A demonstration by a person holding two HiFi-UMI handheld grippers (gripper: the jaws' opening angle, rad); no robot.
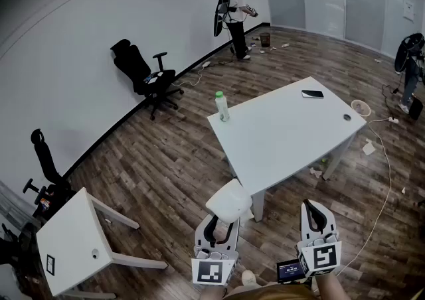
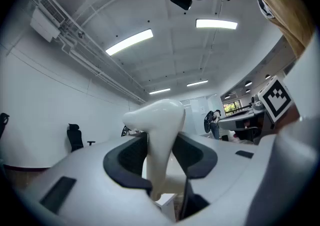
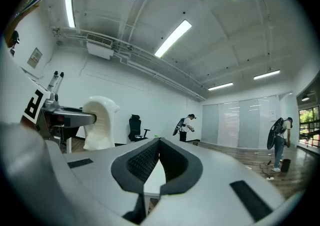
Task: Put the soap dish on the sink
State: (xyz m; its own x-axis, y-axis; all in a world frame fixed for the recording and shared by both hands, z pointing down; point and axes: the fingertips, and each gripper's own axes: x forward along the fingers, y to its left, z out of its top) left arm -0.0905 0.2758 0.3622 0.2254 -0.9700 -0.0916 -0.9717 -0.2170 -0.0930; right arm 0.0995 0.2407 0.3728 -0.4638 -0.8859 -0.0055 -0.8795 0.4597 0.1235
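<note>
1. Firstly, the left gripper (image 1: 221,225) has its two jaws closed on the soap dish (image 1: 229,200); in the left gripper view the dark pads (image 2: 125,157) press the white dish (image 2: 157,120) from both sides, and its rounded upper part stands out above the jaws
2. The right gripper (image 1: 317,212) holds nothing; in the right gripper view its jaws (image 3: 159,145) are together at the tips
3. Both grippers point level and forward, side by side but apart, each with its marker cube (image 1: 214,271) at the near end
4. From the right gripper view the soap dish (image 3: 100,120) shows at the left, upright in the other gripper
5. So the soap dish is in the air, held by the left gripper, just before the near corner of the white table (image 1: 285,133) and above the wooden floor (image 1: 166,159)
6. On this table stand a bottle with a green cap (image 1: 221,106) at the left corner and a dark phone (image 1: 312,93) near the far edge
7. Further out, a second white table (image 1: 70,239) is at the lower left, and a black office chair (image 1: 143,73) stands near the white wall
8. A person with a backpack (image 1: 237,16) stands at the far wall, well apart from the grippers
</note>
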